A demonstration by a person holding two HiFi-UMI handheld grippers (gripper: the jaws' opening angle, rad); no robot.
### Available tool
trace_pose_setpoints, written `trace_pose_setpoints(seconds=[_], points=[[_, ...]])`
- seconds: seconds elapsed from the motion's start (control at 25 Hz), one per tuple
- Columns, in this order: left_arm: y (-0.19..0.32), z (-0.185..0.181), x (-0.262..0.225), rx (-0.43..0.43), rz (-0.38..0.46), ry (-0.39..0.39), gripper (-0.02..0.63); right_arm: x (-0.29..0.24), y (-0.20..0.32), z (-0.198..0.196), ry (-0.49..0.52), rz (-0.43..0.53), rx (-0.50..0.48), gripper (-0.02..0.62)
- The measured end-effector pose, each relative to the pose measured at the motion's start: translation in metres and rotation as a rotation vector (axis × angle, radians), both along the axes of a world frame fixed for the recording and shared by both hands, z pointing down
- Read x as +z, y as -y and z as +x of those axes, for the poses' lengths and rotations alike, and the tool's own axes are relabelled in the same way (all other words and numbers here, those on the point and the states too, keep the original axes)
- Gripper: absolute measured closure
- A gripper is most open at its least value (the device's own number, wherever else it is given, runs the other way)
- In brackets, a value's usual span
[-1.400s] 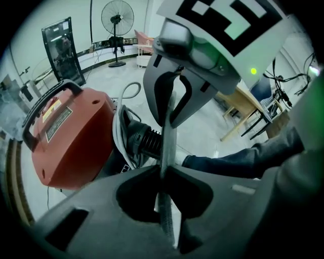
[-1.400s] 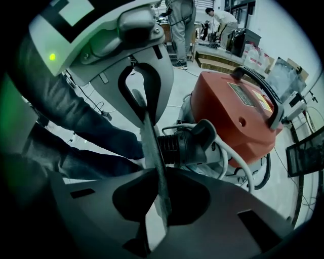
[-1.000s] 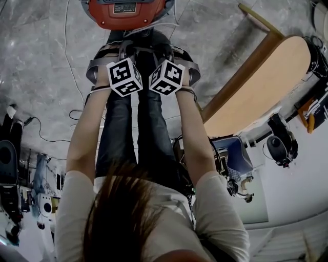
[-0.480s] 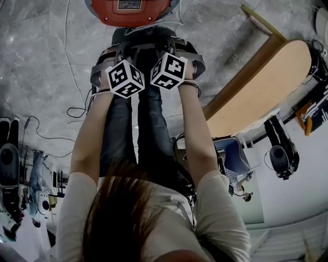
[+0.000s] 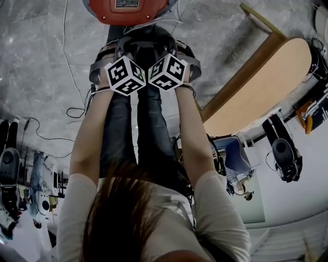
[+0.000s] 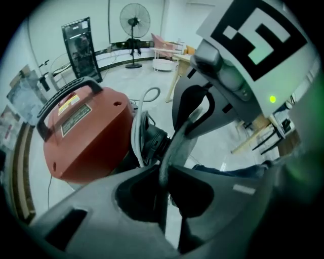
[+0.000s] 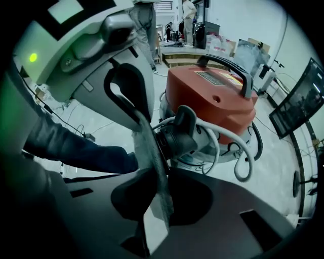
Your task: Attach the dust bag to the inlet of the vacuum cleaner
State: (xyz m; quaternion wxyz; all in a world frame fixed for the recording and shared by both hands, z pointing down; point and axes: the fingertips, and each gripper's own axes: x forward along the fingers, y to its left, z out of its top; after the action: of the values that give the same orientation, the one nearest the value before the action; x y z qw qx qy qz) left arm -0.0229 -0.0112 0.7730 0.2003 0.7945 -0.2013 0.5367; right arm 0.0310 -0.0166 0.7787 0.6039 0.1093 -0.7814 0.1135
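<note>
The red vacuum cleaner (image 5: 128, 7) stands on the floor ahead of me, with its black inlet (image 6: 152, 141) (image 7: 177, 134) facing the grippers. A thin grey dust bag (image 6: 177, 146) (image 7: 149, 146) hangs edge-on just in front of that inlet. My left gripper (image 6: 163, 187) (image 5: 115, 53) pinches its lower edge. My right gripper (image 7: 161, 202) (image 5: 177, 51) also has the sheet between its jaws, which are opening while the pads still touch it. The two marker cubes sit side by side, nearly touching, in the head view.
A white hose (image 7: 238, 152) loops round the vacuum's base. Thin cables (image 5: 77, 110) trail over the marble floor at left. A wooden table (image 5: 256, 87) stands at right. The person's legs (image 5: 138, 128) run under the grippers. A standing fan (image 6: 134, 20) is far off.
The two marker cubes have drawn closer together, and the left one has rolled a little. Both grippers stay by the vacuum's inlet.
</note>
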Motion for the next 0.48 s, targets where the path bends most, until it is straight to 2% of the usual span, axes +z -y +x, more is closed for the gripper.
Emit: trace_pose_setpoints(seconds=[0.12,0.24,0.36,0.48], points=[[-0.007,0.002,-0.001,-0.113,-0.009,-0.043,0.554,0.002,0.009,-0.002,-0.011,0.011,-0.097,0.529],[-0.010,0.004,-0.001,-0.152,-0.016,-0.063,0.554,0.001,0.013,-0.004,-0.014,0.019,-0.159,0.529],[-0.006,-0.001,0.000,-0.108,-0.016,-0.046,0.549,0.000,0.011,-0.007,-0.006,0.033,-0.093,0.529],[0.004,0.002,-0.002,0.007,-0.005,-0.031,0.540,-0.001,0.006,-0.003,0.010,0.038,0.025,0.528]])
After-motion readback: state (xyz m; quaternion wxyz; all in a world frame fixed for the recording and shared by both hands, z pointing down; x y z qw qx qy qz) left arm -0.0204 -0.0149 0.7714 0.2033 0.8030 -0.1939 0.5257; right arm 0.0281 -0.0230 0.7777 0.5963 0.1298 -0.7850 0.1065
